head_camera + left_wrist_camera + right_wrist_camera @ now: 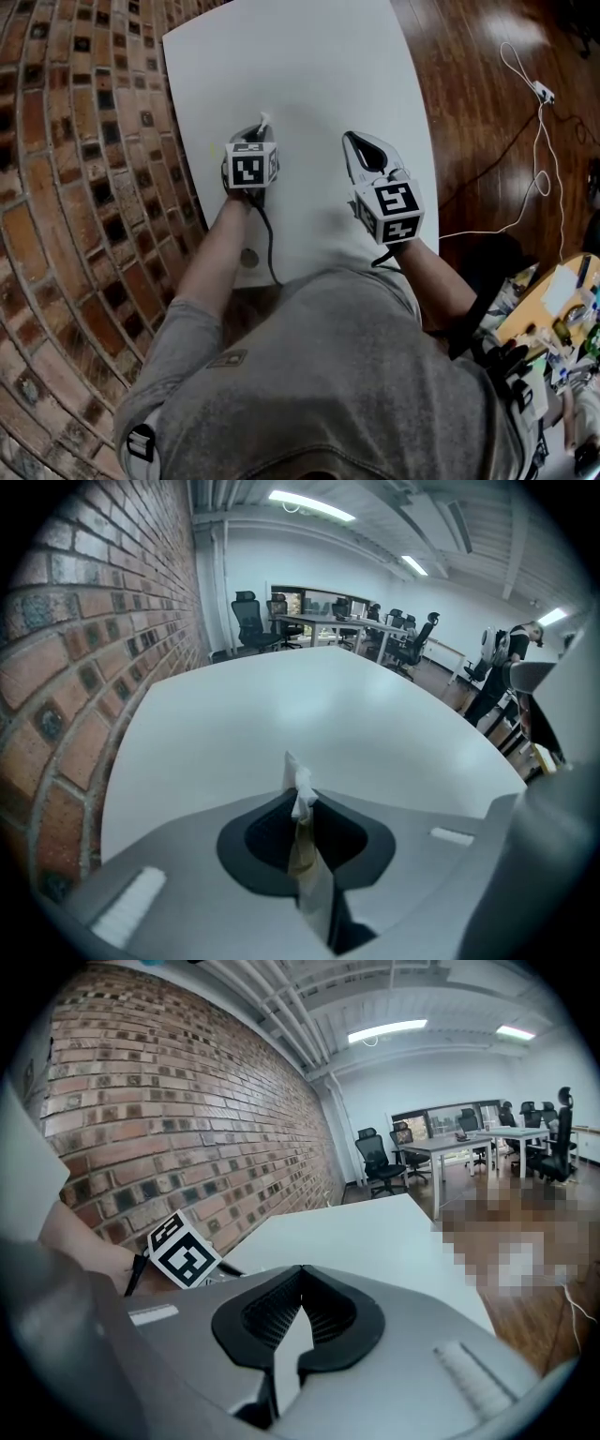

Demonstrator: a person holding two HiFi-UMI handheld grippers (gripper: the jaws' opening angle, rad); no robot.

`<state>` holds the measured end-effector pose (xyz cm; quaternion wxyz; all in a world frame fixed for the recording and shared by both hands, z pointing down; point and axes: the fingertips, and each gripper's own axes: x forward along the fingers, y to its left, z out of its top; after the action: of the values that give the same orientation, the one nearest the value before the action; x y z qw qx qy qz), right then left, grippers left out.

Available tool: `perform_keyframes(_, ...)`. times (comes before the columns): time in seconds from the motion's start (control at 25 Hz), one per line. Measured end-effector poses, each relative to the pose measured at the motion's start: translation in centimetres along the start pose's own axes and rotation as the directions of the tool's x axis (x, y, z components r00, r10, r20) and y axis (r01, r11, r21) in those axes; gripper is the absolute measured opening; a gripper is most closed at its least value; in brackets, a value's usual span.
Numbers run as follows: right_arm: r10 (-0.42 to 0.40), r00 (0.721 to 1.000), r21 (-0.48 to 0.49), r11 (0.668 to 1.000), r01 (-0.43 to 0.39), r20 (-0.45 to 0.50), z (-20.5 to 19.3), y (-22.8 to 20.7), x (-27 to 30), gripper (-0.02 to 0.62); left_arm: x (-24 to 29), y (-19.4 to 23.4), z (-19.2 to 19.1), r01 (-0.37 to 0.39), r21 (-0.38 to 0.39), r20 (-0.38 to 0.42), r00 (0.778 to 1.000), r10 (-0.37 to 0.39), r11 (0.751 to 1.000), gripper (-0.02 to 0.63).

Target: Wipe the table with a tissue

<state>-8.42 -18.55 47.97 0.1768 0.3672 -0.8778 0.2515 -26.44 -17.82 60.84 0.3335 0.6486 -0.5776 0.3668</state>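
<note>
Both jaws of the left gripper [298, 797] press together on the tissue [302, 787] over the white table [309, 75]. Only its small white tip shows; the rest is hidden. The right gripper [302, 1271] is closed and holds nothing.

We look steeply down from head height onto the white desk [300, 84] by the brick wall [75, 141]. Cameras on the left tongs [298, 797] and right tongs [302, 1271] sit low, facing across that same desk toward distant office chairs [246, 621].
</note>
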Motion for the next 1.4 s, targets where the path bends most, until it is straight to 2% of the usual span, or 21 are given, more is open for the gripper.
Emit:
perform_keyframes(0.28, 0.004, 1.0, -0.002, 1.0, -0.004, 0.008, 0.0, 0.3, -0.7, 0.014, -0.3, -2.5, -0.6, 0.045, 0.029, -0.009, 0.999, -0.044, 0.999, 0.025)
perform_keyframes(0.44, 0.009, 1.0, -0.001, 1.0, -0.009, 0.012, -0.1, 0.5, -1.4, 0.014, -1.1, -3.5, -1.0, 0.076, 0.015, 0.015, 0.997, -0.076, 0.997, 0.025)
perform_keyframes(0.56, 0.025, 1.0, -0.003, 1.0, -0.025, 0.016, -0.3, 0.8, -2.0, 0.014, -2.8, -4.4, -1.3, 0.089, -0.02, 0.064, 0.994, -0.088, 0.996, 0.025)
perform_keyframes(0.68, 0.053, 0.998, -0.014, 0.999, -0.053, 0.027, -0.3, 1.5, -2.9, 0.014, -5.6, -4.8, -1.8, 0.079, -0.109, 0.151, 0.987, -0.062, 0.991, 0.025)
perform_keyframes(0.8, 0.09, 0.995, -0.031, 0.996, -0.089, 0.038, -0.5, 2.3, -3.9, 0.014, -9.1, -5.1, -2.4, 0.046, -0.195, 0.248, 0.969, 0.003, 0.98, 0.025)
perform_keyframes(0.96, 0.134, 0.99, -0.048, 0.99, -0.132, 0.039, -1.2, 2.9, -5.7, 0.014, -13.3, -5.5, -3.5, -0.01, -0.256, 0.333, 0.938, 0.098, 0.967, 0.025)
perform_keyframes(1.24, 0.168, 0.984, -0.086, 0.983, -0.163, 0.051, -2.0, 3.9, -8.6, 0.014, -18.4, -7.4, -3.9, -0.052, -0.277, 0.433, 0.885, 0.173, 0.96, 0.025)
perform_keyframes(1.4, 0.164, 0.984, -0.123, 0.98, -0.155, 0.07, -2.2, 4.6, -10.5, 0.014, -20.3, -9.1, -3.8, -0.037, -0.261, 0.497, 0.852, 0.167, 0.965, 0.025)
